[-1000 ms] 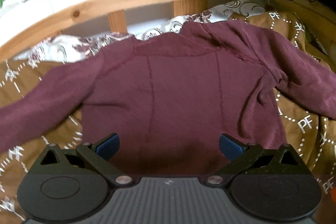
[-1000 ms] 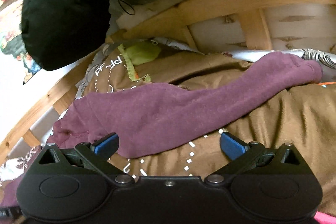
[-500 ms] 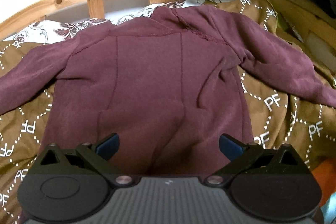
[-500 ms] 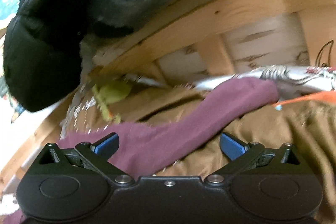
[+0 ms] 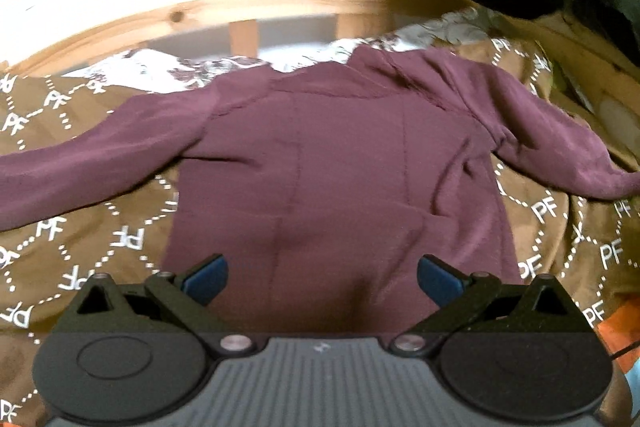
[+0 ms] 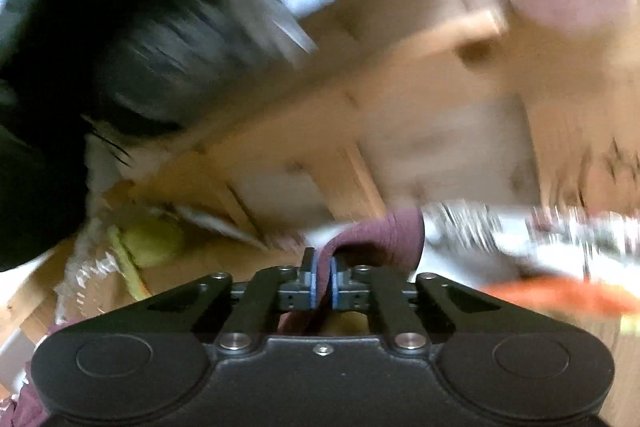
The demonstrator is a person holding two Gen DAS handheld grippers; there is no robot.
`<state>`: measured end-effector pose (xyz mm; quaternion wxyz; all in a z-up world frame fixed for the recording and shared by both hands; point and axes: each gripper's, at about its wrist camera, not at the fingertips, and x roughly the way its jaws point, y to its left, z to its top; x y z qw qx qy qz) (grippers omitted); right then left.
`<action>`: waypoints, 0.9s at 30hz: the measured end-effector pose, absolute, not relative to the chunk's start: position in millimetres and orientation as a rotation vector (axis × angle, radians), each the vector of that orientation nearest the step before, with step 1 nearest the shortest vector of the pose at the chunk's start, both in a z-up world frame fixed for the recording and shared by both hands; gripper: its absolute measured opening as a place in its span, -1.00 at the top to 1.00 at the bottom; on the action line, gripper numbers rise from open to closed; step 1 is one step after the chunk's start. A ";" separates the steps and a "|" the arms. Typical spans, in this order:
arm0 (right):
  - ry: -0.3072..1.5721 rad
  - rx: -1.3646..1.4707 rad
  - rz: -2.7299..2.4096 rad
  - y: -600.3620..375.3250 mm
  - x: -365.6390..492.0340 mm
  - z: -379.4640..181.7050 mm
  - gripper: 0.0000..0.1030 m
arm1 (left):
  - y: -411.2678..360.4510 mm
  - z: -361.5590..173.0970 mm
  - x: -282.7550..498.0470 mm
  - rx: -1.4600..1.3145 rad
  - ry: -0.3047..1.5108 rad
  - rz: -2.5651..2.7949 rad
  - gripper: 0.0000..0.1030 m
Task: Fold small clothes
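Brown patterned bedding [image 5: 120, 239] carries the maroon top [image 5: 340, 167], spread flat. My right gripper [image 6: 323, 281] has just closed, clamped on its sleeve [image 6: 384, 235], apparently near the cuff. Left gripper [image 5: 322, 277] gapes empty above the hem. Sleeve fold can start.

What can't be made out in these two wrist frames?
- Left wrist: the maroon top has its hem hidden behind the left gripper; its left sleeve end is cut off by the frame edge.
- Right wrist: motion blur smears the headboard; the sleeve below the right gripper is hidden by its body.
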<state>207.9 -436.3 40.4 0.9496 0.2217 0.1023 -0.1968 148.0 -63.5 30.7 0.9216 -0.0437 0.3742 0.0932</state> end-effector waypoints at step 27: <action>0.272 -0.454 1.011 -80.8 154.4 18.5 0.94 | 65.5 38.4 79.6 -0.458 0.557 0.590 -0.99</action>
